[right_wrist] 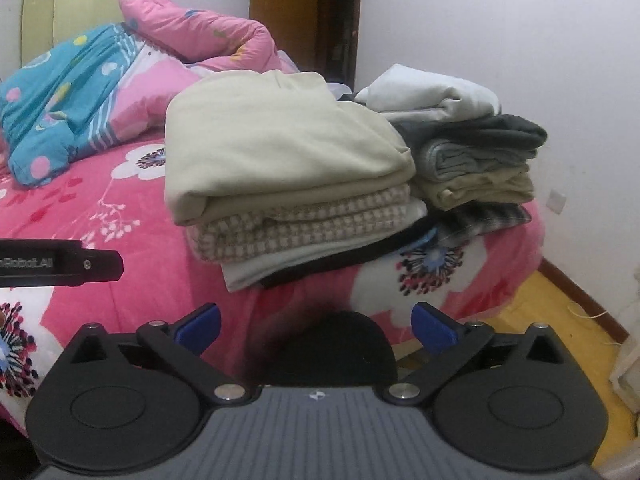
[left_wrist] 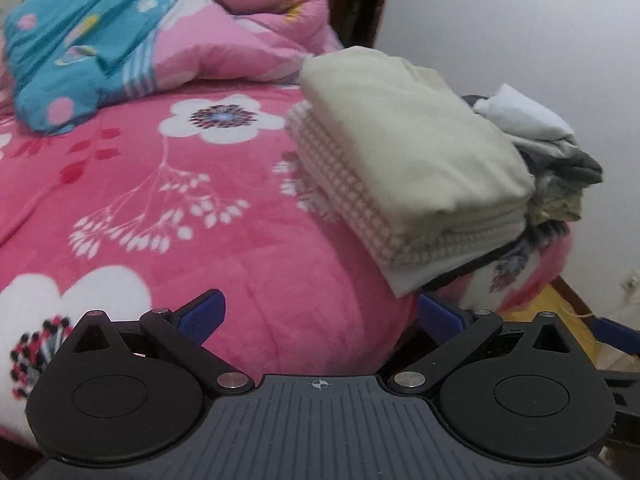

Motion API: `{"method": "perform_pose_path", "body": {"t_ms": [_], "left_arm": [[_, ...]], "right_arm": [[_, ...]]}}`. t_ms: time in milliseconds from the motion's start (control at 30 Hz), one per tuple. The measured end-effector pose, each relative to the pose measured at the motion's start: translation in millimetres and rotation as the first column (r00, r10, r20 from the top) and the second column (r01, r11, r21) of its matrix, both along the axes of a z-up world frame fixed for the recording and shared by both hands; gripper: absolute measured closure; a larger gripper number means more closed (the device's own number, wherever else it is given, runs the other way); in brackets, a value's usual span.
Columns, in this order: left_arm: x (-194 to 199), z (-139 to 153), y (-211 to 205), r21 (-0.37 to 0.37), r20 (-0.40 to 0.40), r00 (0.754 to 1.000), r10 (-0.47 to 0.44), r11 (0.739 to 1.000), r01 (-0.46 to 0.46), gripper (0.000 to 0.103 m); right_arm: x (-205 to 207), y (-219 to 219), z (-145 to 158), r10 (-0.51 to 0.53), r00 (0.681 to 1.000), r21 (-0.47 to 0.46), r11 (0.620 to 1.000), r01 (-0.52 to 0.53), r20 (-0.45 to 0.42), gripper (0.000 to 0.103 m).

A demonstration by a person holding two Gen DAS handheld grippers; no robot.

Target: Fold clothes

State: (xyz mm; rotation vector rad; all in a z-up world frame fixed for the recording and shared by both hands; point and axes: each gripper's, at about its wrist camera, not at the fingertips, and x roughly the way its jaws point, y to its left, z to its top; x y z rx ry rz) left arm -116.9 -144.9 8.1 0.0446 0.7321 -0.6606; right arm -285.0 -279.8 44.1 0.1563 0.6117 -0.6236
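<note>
1. While both tongs hang empty, your folded stack (right_wrist: 296,184) sits ahead of the right gripper (right_wrist: 316,330) and slightly above its tips, on the pink bedspread (left_wrist: 248,248).
2. From the left gripper (left_wrist: 320,314) the same stack lies ahead and off to the right, so your right hand looks nearer.
3. Cream garment (left_wrist: 404,136) on top, checked one (right_wrist: 304,220) under it; long axis runs left-right across the right tongs, folded edge facing you.
4. Second pile of grey clothes (right_wrist: 480,152) sits just right of the stack, touching it.
5. Right tongs: blue pads spread fully apart, nothing between them.
6. Left tongs: also spread wide, touching nothing.
7. No loose garment in view; next pick probably lies elsewhere.
</note>
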Motion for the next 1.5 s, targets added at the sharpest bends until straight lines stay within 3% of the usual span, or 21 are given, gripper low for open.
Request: {"method": "perform_pose_path", "body": {"t_ms": [467, 1500], "left_arm": [[-36, 13, -8, 0.035, 0.093, 0.996, -0.012, 0.999, 0.008, 0.000], [-44, 16, -5, 0.052, 0.118, 0.993, 0.022, 0.998, -0.028, 0.000]], "right_arm": [[-20, 4, 14, -0.034, 0.999, 0.004, 0.999, 0.034, 0.021, 0.000], [-29, 4, 13, -0.036, 0.999, 0.026, 0.999, 0.035, 0.039, 0.000]]}}
